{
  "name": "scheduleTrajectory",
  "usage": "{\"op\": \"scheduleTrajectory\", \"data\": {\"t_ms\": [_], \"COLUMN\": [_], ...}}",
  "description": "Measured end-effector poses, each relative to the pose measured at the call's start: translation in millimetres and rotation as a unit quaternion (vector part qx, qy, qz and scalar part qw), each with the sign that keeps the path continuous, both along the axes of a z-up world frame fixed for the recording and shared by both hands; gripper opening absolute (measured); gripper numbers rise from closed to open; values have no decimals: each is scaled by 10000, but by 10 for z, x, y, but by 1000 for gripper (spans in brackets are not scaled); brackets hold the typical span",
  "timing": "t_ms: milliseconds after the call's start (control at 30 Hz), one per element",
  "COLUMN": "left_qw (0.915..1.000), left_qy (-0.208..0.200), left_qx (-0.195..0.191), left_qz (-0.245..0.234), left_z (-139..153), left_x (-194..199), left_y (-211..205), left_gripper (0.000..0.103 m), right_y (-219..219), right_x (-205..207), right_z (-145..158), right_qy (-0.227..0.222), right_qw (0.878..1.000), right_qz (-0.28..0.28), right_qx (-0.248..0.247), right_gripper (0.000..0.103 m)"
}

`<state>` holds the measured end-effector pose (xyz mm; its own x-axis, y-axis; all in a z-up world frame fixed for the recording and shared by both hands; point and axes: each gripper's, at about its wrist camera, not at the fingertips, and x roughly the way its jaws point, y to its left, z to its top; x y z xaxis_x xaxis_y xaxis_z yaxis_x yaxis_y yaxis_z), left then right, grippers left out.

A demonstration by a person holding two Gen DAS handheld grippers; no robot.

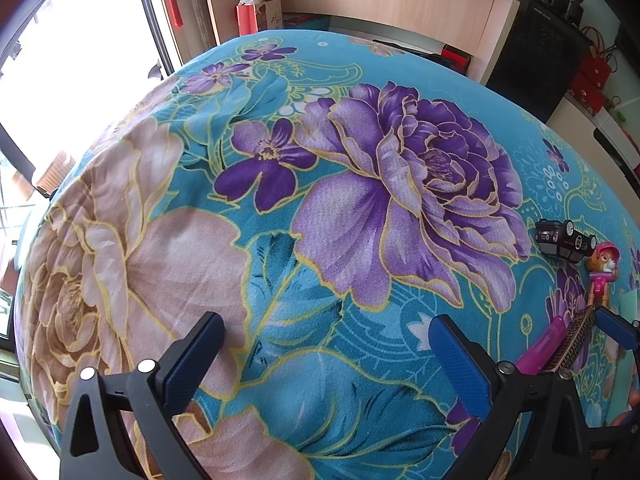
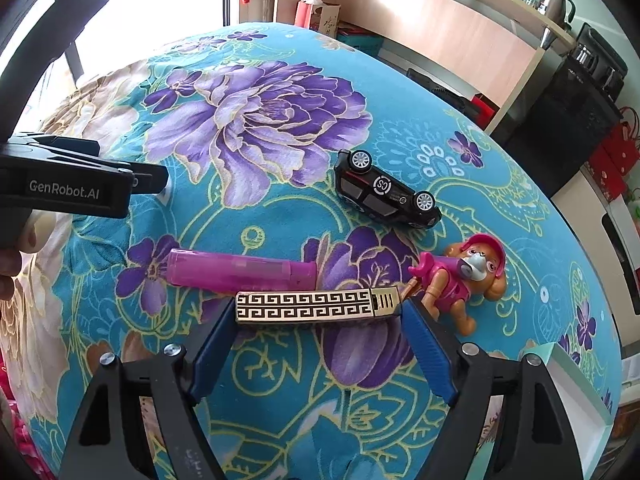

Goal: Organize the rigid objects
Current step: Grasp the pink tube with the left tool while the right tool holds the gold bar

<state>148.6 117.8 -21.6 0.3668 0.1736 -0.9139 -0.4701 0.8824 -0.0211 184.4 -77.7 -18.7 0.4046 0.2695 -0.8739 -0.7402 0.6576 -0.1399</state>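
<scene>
Right gripper [image 2: 316, 344] jaws spread wide, gold patterned lighter [image 2: 316, 307] just ahead at fingertips, long axis crosswise to them, touching pink lighter [image 2: 240, 272] on floral bedspread [image 2: 280, 220]; left gripper [image 1: 324, 356] wide open, empty, farther off

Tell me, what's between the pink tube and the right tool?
The gold patterned bar. In the right wrist view it lies alongside the pink tube, just in front of the open right tool, whose fingers flank its ends.
</scene>
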Motion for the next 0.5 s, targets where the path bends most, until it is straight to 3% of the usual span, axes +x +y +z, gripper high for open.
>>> {"op": "scheduleTrajectory", "data": {"t_ms": [500], "left_qw": [10000], "left_qy": [15], "left_qx": [14], "left_qz": [-11], "left_z": [-16], "left_x": [-2], "left_y": [12], "left_gripper": [103], "right_y": [-106], "right_x": [-75], "right_z": [8], "right_qy": [-34], "right_qw": [9976], "right_qz": [-566], "right_qx": [388], "right_gripper": [82]}}
